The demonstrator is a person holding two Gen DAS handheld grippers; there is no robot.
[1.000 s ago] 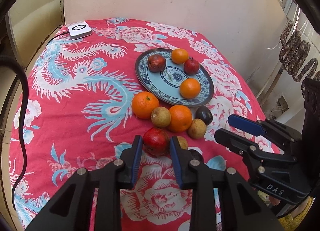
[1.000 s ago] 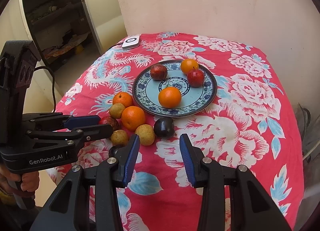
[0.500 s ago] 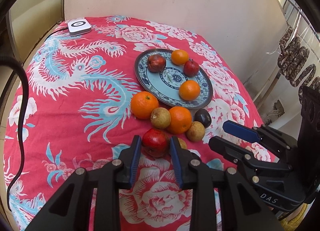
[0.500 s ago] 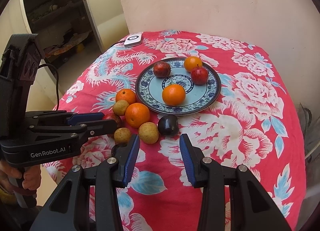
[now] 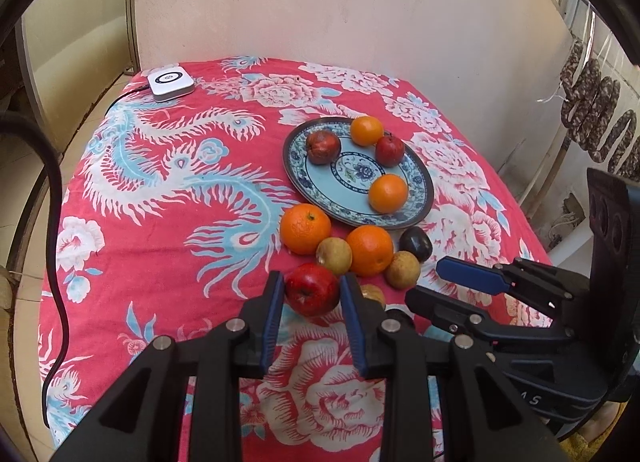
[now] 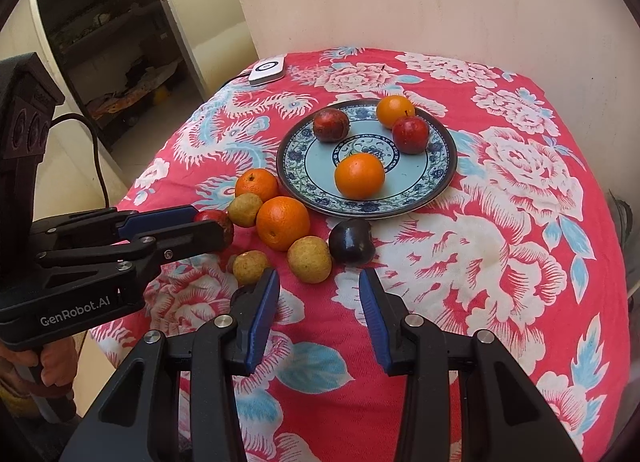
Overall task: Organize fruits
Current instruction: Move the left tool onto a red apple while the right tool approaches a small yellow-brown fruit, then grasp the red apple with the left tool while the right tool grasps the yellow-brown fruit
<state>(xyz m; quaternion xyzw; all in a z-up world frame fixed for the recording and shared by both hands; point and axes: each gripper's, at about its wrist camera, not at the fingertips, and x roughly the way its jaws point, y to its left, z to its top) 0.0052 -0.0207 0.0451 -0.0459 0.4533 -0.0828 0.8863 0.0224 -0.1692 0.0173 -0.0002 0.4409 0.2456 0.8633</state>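
A plate (image 6: 442,178) is set mid-table (image 6: 500,246), four fruits on it. A cluster of fruits (image 6: 282,222) is found on the cloth just before the plate's near-left rim. A small box (image 6: 267,70) is placed at the far-left corner. An apple (image 5: 312,289) is seen nearest, between left claw (image 5: 312,296) pads.

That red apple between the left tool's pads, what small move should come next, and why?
Probably lift it and carry it toward the plate. The left tool is shut on the red apple, which sits at the cloth beside loose fruit, while the plate already holds two oranges and two red fruits with bare space left. The right tool holds nothing.
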